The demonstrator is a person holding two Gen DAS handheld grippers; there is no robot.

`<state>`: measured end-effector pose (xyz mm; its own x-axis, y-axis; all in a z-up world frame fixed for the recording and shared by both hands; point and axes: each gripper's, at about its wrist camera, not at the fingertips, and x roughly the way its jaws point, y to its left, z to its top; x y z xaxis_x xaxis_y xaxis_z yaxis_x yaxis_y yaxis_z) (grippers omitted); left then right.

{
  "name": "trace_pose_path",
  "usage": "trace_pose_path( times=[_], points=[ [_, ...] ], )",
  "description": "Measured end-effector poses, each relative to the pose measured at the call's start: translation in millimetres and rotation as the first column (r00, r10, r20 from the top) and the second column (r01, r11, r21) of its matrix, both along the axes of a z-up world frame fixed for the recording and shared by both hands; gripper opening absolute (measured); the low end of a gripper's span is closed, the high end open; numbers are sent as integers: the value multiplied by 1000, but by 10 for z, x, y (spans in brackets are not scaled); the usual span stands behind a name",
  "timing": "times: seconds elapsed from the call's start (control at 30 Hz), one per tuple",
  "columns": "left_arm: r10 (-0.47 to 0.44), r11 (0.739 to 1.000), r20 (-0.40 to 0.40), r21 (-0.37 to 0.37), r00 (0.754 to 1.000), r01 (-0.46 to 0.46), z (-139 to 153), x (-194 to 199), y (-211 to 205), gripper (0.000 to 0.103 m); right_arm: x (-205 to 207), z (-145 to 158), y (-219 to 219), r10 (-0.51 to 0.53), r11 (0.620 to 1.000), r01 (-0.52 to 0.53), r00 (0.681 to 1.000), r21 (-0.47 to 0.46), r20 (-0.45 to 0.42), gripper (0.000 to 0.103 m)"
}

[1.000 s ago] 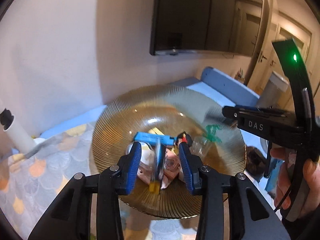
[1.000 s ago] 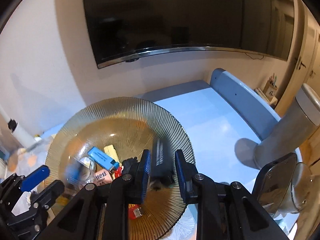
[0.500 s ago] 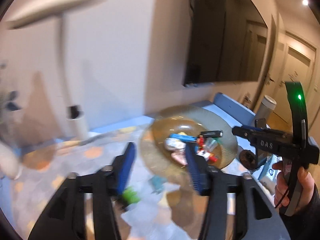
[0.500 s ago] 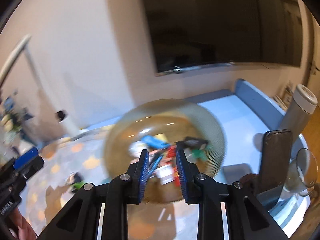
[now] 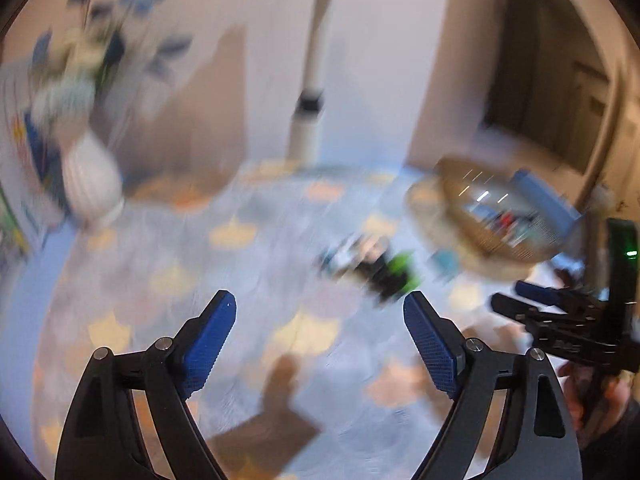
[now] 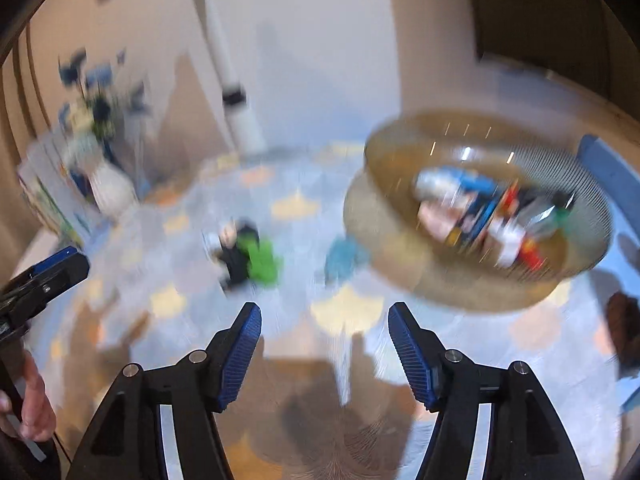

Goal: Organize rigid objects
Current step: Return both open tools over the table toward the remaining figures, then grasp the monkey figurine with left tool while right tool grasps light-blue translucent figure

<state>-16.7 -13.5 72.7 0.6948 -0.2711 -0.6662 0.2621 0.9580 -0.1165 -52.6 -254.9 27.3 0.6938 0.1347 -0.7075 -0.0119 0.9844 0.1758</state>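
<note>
Small rigid objects (image 6: 492,216) lie heaped in a ribbed amber glass bowl (image 6: 560,264), which stands on a patterned tablecloth (image 6: 288,208) of pale blue with yellow and orange scallop shapes; among the pile blue, red, white and pink pieces can be made out, but motion blur hides what each one is. On the cloth to the left of the bowl, apart from it, lie a green and black item (image 6: 252,256) and, nearer the bowl, a small teal item (image 6: 344,256), both too smeared to identify. The right gripper (image 6: 325,344) hangs above the cloth with its jaws opening, blue ribbed pads (image 6: 408,356) apart and nothing between them; the bowl sits up and to the right of it in its view. The left gripper (image 5: 318,340) is likewise over bare cloth, its jaws opening and standing wider, its blue pads (image 5: 210,344) gripping nothing; in its view the green and black item (image 5: 394,272) lies just beyond the right fingertip and the bowl (image 5: 500,216) is farther off at the right. Each camera catches the other gripper at its edge, held in a person's hand (image 6: 34,408). At the back left a white vase (image 5: 90,182) with a blurred plant stands near a white post (image 5: 310,120) against the pale wall (image 5: 380,60).
</note>
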Motion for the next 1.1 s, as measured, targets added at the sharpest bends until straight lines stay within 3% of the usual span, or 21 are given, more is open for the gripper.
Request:
trace_pose_path(
  times=[0.2, 0.37, 0.53, 0.67, 0.87, 0.97, 1.03, 1.1],
  points=[
    [26, 1000, -114, 17, 993, -24, -552, 172, 108, 85, 77, -350, -53, 6, 1000, -5, 998, 4, -65, 64],
    [30, 1000, -113, 1, 993, -30, -570, 148, 131, 85, 89, -372, -99, -1, 1000, 3, 998, 23, -70, 69],
    [31, 999, -126, 18, 992, -29, -591, 161, 102, 85, 76, -366, 11, -7, 998, 3, 998, -55, -63, 76],
    [27, 999, -116, 34, 993, -24, -584, 150, 80, 85, 64, -350, 4, -25, 997, 22, 998, -68, -49, 81],
    [-2, 1000, -121, 30, 993, 5, -561, 157, 66, 85, 32, -322, -45, -45, 998, 43, 998, -55, -35, 82],
    [-65, 998, -143, -1, 987, 66, -493, 224, 58, 85, 38, -262, -34, -36, 998, 33, 999, -61, -38, 78],
    [-111, 993, -120, 27, 987, 115, -372, 300, 8, 85, 103, -237, -29, -18, 999, 16, 997, -29, -71, 66],
    [-159, 984, -109, 63, 981, 166, -295, 423, -63, 85, 224, -187, -47, -12, 1000, 14, 995, 17, -101, 64]
  ],
)
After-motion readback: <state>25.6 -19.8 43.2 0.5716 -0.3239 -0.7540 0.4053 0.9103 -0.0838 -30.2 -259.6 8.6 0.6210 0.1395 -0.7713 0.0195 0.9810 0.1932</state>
